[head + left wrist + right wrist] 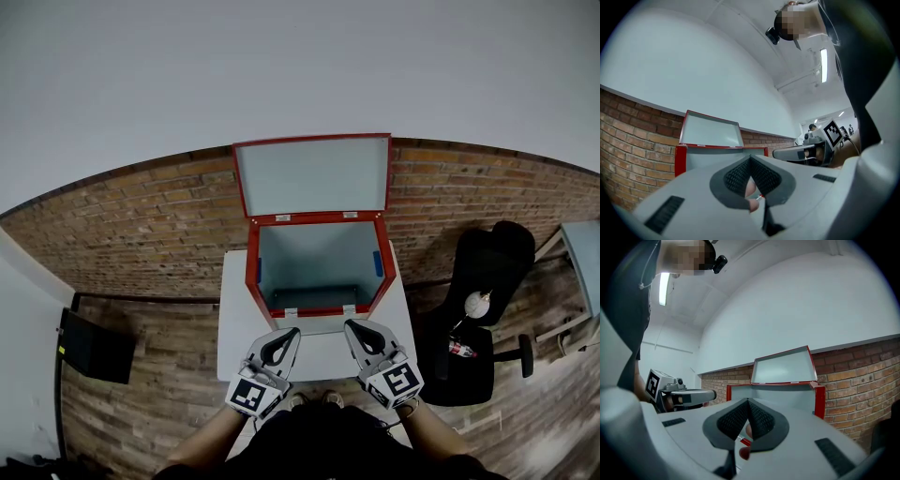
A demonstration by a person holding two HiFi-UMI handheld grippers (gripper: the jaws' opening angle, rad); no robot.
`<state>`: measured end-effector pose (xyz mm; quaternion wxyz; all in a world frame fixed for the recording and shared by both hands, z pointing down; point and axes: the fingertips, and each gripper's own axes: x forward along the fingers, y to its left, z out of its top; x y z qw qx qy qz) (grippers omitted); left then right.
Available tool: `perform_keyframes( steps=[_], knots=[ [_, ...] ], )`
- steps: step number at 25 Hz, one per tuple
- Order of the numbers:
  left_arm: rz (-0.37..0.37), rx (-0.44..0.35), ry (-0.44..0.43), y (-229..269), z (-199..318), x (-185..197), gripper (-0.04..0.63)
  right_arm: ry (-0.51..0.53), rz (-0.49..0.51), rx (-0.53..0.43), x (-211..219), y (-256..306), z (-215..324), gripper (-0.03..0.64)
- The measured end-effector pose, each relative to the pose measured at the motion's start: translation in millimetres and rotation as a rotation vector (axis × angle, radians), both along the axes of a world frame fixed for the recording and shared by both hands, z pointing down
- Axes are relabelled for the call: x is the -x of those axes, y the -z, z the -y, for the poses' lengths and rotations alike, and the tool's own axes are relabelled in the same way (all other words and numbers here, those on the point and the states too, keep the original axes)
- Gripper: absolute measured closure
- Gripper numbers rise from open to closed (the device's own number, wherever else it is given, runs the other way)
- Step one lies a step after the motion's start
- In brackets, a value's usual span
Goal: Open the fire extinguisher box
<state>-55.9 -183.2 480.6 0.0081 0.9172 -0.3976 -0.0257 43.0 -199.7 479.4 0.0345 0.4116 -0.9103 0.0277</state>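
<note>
Fire extinguisher box stands open on the worktop, lid up; left hand-held gripper and right hand-held gripper, both closed and empty, hover near its front edge

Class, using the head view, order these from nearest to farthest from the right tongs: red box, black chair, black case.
1. Red box, just ahead.
2. Black chair, off to the right.
3. Black case, far left.

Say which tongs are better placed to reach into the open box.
Right, narrowly. The lid is already up. Left tongs and right tongs are both shut before the box, but the right tips sit slightly nearer its front rim.
</note>
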Motion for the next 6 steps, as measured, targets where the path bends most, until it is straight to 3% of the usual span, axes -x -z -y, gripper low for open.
perform_keyframes(
  steps=[6],
  knots=[
    [-0.002, -0.005, -0.003, 0.7, -1.1, -0.2, 0.546, 0.009, -0.026, 0.013, 1.9, 1.7, -4.0, 0.598]
  ],
)
